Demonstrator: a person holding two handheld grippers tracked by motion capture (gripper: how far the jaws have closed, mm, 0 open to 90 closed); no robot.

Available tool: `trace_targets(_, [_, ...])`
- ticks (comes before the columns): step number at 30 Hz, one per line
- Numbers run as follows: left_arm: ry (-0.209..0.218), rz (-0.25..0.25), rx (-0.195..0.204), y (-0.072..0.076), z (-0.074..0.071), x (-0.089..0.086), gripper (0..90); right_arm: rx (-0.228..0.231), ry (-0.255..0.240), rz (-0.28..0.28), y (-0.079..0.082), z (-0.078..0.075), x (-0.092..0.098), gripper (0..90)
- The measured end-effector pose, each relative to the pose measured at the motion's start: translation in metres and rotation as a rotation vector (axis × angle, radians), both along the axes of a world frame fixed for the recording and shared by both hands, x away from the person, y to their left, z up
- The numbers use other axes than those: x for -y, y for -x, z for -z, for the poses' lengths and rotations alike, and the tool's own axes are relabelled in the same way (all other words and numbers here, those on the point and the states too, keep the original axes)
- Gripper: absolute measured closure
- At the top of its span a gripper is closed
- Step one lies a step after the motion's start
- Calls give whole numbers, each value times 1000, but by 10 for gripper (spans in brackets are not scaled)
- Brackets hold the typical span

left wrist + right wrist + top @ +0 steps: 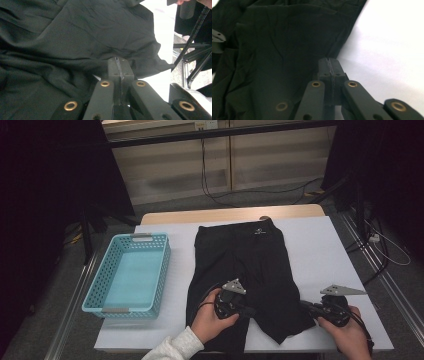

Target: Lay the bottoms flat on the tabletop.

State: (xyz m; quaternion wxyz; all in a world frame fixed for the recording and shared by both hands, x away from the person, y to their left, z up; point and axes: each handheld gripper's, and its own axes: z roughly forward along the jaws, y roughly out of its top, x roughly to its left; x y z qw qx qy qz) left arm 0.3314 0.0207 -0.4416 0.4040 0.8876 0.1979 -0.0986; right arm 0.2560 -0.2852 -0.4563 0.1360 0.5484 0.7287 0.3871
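Left of the left tool (pixel 248 311) stands an empty basket (pixel 95 295); ahead of it on the table (pixel 320 250) lie the black shorts (pixel 240 265), waist far, legs toward the person. The left tool is pressed together, apparently pinching a fold at the inner leg hem. The right tool (pixel 303 306) is pressed together at the outer hem of the right leg; whether cloth is caught I cannot tell. For a clean fold, both should lift evenly and keep the hem taut. The high view gives the whole layout, while the left gripper view shows cloth bunched at the tool (pixel 119 65) and the right gripper view shows its tool (pixel 329 65) at the cloth's edge.
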Motion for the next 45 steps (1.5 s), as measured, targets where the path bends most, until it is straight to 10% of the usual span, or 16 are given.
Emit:
trace_targets(12, [-8, -4, -26, -3, 2, -10, 900, -93, 52, -25, 37, -3, -8, 879])
trace_targets(15, [-6, -5, -26, -3, 2, -10, 900, -63, 38, -17, 35, -6, -6, 716])
trace_targets(21, [6, -11, -5, 0, 4, -8, 900, 37, 61, 24, 8, -18, 0, 644])
trace_targets(25, [21, 4, 38, 3, 4, -2, 733, 82, 46, 81, -25, -18, 4, 608])
trace_targets(32, [19, 4, 52, 4, 11, 2, 602, 65, 112, 69, -76, 6, -7, 601])
trace_targets(37, [15, 4, 68, 4, 12, 2, 580, 81, 133, 64, -82, 11, -15, 893])
trace_targets(45, [25, 12, 78, 4, 11, 3, 521, 57, 65, 138, -93, 7, 7, 900])
